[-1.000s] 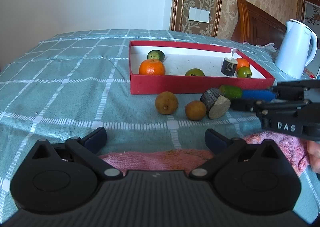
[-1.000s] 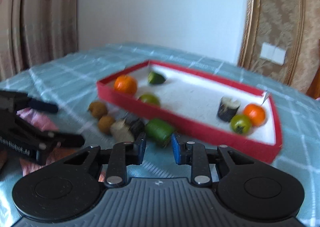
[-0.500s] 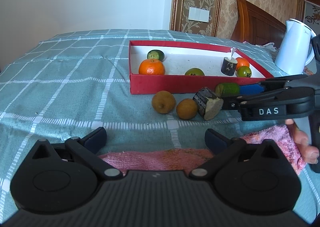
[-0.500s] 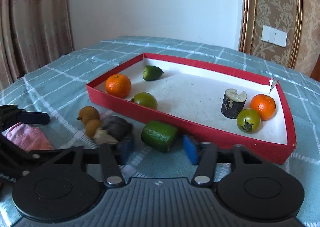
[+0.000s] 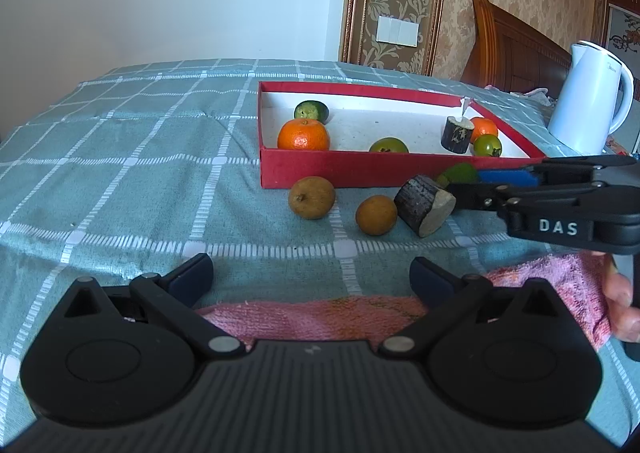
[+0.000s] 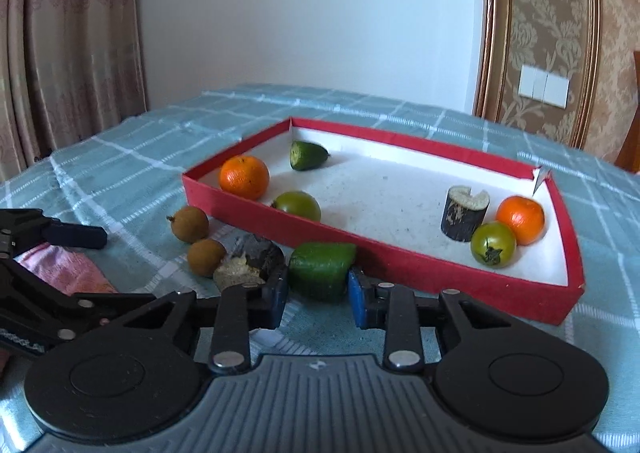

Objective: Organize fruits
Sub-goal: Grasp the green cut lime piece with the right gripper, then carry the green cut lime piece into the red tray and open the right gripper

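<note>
A red tray (image 6: 404, 258) holds oranges, green fruits and a dark stub. In front of it on the cloth lie a green fruit piece (image 6: 321, 270), a dark wood-like chunk (image 6: 250, 258) and two brown fruits (image 6: 189, 218). My right gripper (image 6: 318, 295) has its jaws on both sides of the green piece, about touching it; it rests on the cloth. In the left wrist view the right gripper (image 5: 472, 185) reaches in from the right at the green piece (image 5: 458, 174). My left gripper (image 5: 310, 273) is open and empty above a pink towel (image 5: 320, 319).
A white kettle (image 5: 592, 103) stands right of the tray. A wooden headboard and wall are behind. The teal checked cloth (image 5: 120, 157) covers the table. The left gripper shows at the left of the right wrist view (image 6: 60, 237).
My right gripper opened, moved forward around the green piece, and its jaws have narrowed onto it. The left gripper has stayed still and open.
</note>
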